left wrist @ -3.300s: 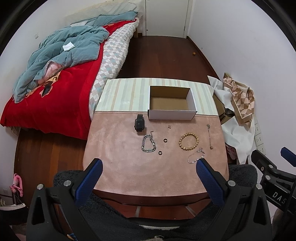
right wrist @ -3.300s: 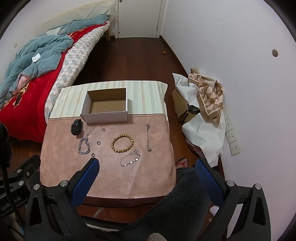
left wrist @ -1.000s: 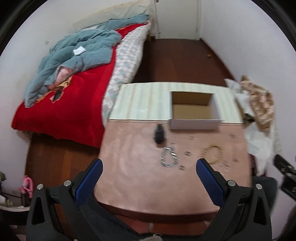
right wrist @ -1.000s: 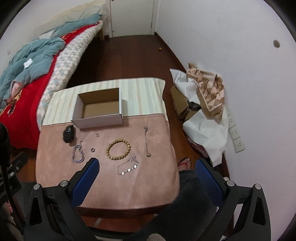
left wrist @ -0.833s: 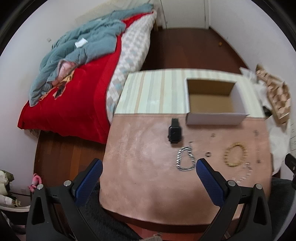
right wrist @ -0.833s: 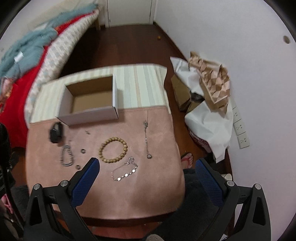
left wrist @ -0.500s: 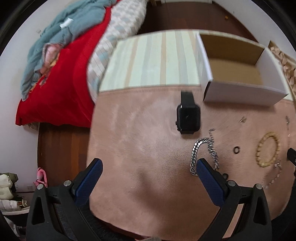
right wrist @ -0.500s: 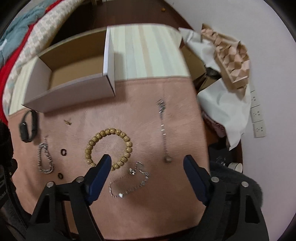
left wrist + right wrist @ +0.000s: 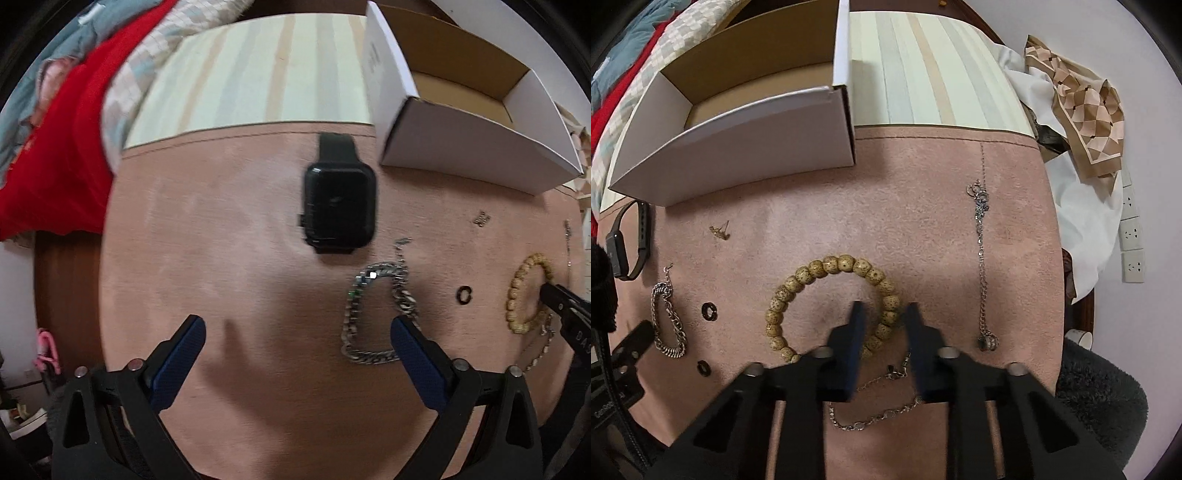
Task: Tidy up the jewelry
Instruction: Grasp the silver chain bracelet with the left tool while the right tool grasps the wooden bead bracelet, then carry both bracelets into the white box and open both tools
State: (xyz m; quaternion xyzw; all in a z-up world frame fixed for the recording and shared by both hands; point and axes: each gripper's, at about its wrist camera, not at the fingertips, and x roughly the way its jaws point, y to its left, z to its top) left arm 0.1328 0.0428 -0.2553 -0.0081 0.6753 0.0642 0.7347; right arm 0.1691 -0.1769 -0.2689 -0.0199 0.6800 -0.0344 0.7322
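Observation:
On the pink cloth lie a black smartwatch [image 9: 338, 205], a silver chain bracelet [image 9: 376, 314], two small black rings [image 9: 464, 294], a wooden bead bracelet [image 9: 834, 291], a thin silver bracelet [image 9: 875, 410], a long silver necklace [image 9: 981, 258] and a small earring [image 9: 720, 230]. An open white cardboard box [image 9: 750, 122] stands behind them. My left gripper [image 9: 295, 332] is open, low over the cloth, its right finger over the silver chain bracelet. My right gripper [image 9: 884, 314] has its jaws narrowed around the right side of the bead bracelet; contact is not clear.
The table's far half has a striped cloth [image 9: 934, 74]. A bed with a red blanket [image 9: 55, 155] lies to the left. White and patterned fabric [image 9: 1082, 110] is piled to the right by wall sockets [image 9: 1132, 243].
Both grippers dropped close to the table. The right jaws narrowed from wide open around the bead bracelet's right side. The left gripper stayed open and came near the watch and chain bracelet.

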